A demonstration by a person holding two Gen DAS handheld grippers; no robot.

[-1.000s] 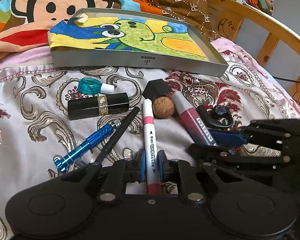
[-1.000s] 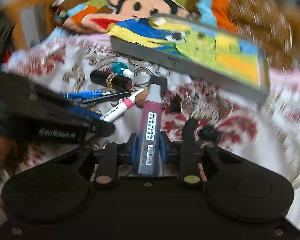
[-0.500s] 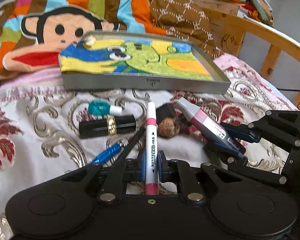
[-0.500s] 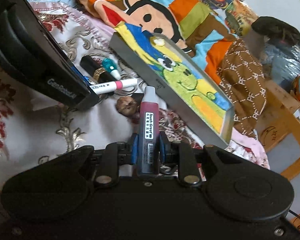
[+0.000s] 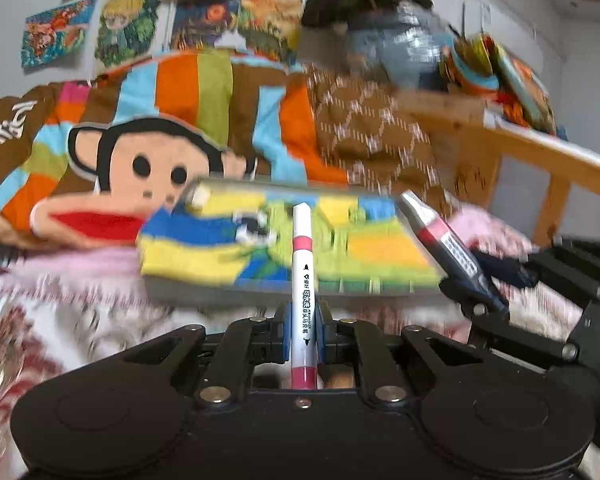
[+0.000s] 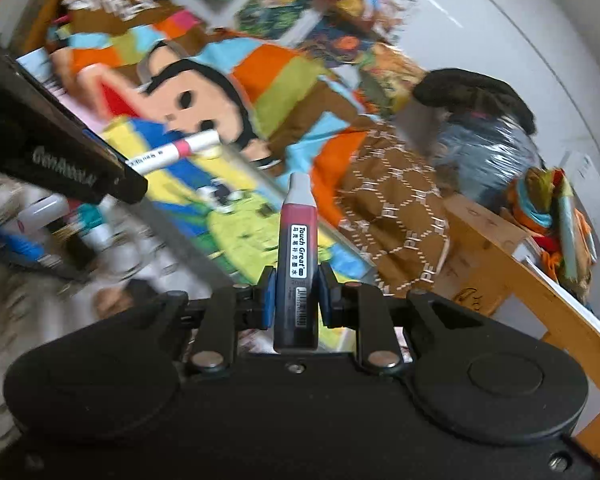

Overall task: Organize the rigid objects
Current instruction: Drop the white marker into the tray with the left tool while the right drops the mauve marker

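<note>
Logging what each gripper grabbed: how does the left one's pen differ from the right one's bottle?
The white marker is slim with pink bands; the ink bottle is thicker, dark red with a grey tapered cap. Both are clamped lengthwise, pointing forward over the tray.

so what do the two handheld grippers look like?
Both alike: matte black plastic bodies with two round discs, black linkage arms on silver pivot screws, blue pads lining the jaws. Left gripper shows white "GenRobot.AI"-style lettering on its side. Right gripper. No cables or sleeves visible.
</note>
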